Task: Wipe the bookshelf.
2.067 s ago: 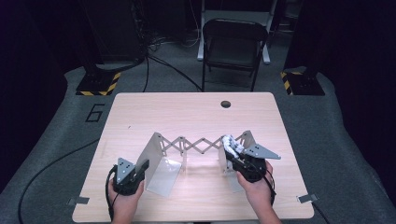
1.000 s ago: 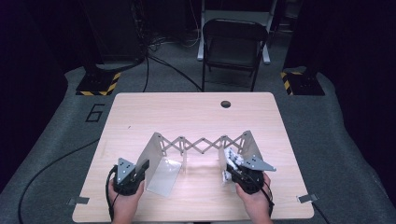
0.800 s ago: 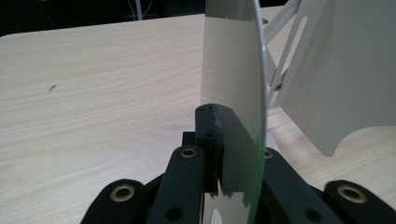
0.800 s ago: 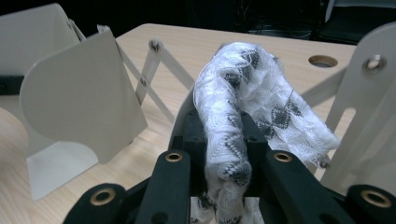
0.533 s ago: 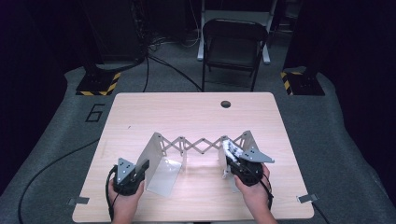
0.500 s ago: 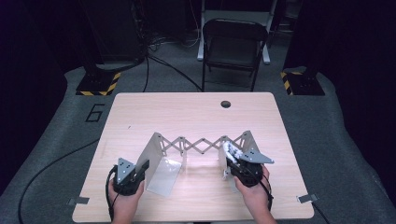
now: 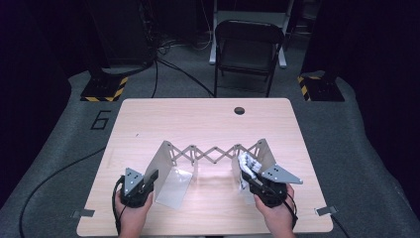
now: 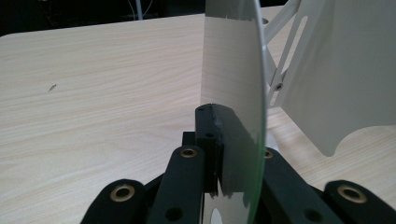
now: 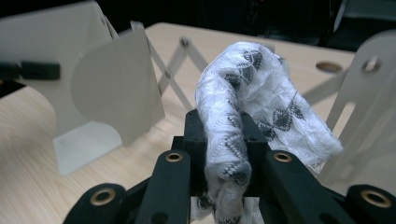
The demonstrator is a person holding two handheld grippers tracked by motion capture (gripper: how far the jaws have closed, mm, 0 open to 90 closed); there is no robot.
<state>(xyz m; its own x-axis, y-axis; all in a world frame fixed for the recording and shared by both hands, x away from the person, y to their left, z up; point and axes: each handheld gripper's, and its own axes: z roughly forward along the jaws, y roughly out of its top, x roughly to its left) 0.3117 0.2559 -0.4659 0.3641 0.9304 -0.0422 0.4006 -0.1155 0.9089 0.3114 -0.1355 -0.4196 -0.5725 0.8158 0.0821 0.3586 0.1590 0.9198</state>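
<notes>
1. Nearest the front edge of the table (image 7: 148,119), left of centre: left gripper (image 7: 148,177) sits low, jaws pressed together on the bottom edge of the rack's left end panel (image 7: 166,173). The left gripper view shows the thin white plate (image 8: 236,70) edge-on between the black pads, standing upright.
2. Front edge, right of centre: right gripper (image 7: 247,171) pinches a folded white cloth with a grey pattern (image 7: 246,163). In the right gripper view the cloth (image 9: 252,107) is clamped at its fold between the pads; the loose part arches up and flops over to the right.
3. Cloth location: off the table surface, held just beside the inner face of the right end panel (image 7: 265,156), inside the rack's span.
4. Mid-table: the expanding rack's scissor lattice (image 7: 213,152) links the two panels, stretched partly open, parallel to the front edge.
5. Far edge: round cable hole (image 7: 239,110); beyond the table, a folding chair (image 7: 245,47).
6. Handling judgement, cloth: light, soft, no stiffness; it sags wherever unsupported. Knit texture should give good friction, so slip looks unlikely. Best hold is across the bunched fold, as now; a single layer would stretch.
7. Handling judgement, rack: light, rigid panels, but the lattice moves freely; one end needs steadying, gripped at the panel's lower edge, or the frame may slide.
</notes>
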